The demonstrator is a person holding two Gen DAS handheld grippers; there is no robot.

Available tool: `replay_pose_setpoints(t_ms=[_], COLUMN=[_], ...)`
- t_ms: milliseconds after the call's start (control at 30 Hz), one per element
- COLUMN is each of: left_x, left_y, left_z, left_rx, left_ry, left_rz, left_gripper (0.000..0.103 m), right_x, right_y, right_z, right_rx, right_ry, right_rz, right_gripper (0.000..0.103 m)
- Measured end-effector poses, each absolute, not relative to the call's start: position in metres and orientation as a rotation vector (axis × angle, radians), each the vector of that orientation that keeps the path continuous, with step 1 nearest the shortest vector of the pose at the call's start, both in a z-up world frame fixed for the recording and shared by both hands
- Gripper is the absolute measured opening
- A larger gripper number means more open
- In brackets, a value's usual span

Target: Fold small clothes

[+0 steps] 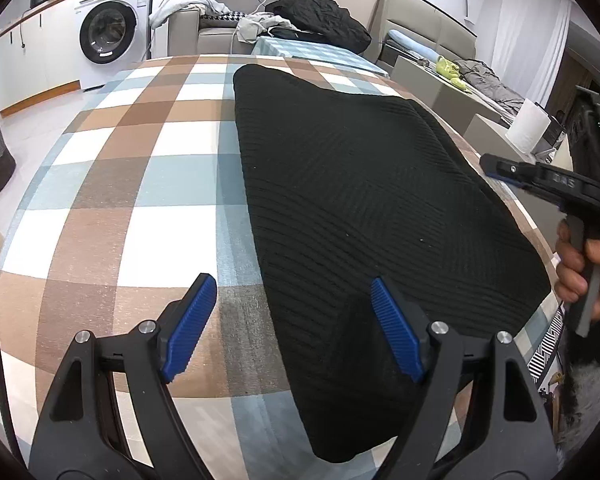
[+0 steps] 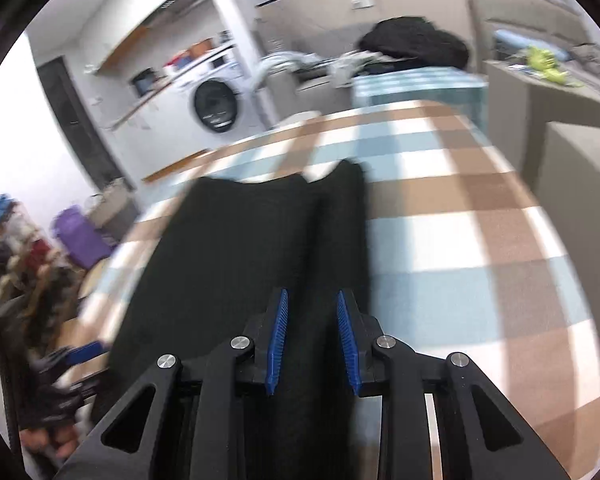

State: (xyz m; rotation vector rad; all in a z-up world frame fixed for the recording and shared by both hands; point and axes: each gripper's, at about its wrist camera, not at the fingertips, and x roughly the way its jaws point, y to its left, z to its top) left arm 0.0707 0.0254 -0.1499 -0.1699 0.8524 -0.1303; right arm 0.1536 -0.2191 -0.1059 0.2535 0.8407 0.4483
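Hovered with left gripper (image 1: 292,328) fingers spread wide and empty over the near edge of the black ribbed knit garment (image 1: 360,184), spread flat on the checked table (image 1: 112,184) for folding, right gripper (image 2: 311,340) fingers slightly parted, apparently pinching nothing.

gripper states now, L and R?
left gripper: open, empty, over the black knit garment.
right gripper: partly open, holding nothing.

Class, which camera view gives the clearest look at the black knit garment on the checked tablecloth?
The left wrist view: the black knit garment lies sharp and almost whole, ribbing visible. The right wrist view shows it blurred, partly hidden behind the fingers.
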Motion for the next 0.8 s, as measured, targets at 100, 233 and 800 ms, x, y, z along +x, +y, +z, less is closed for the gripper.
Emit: replay_pose_setpoints(t_ms=[100,233,800], left_x=[0.070,0.070,0.044], left_y=[0.024,0.023,0.028], left_z=[-0.151,-0.151,-0.157], left_rx=[-0.167,-0.161,-0.177], left_ry=[0.857,0.858,0.885], left_rz=[-0.136,-0.135,-0.151], left_gripper=[0.078,0.078,0.080], right_x=[0.154,0.153,0.077], right_y=[-0.200,-0.189,-0.223], right_z=[-0.116,-0.126,-0.127], right_rx=[0.241,0.218,0.293], right_ry=[0.912,0.919,0.900], right_rz=[0.516,0.538,0.645], right_gripper=[0.031,0.008,0.034])
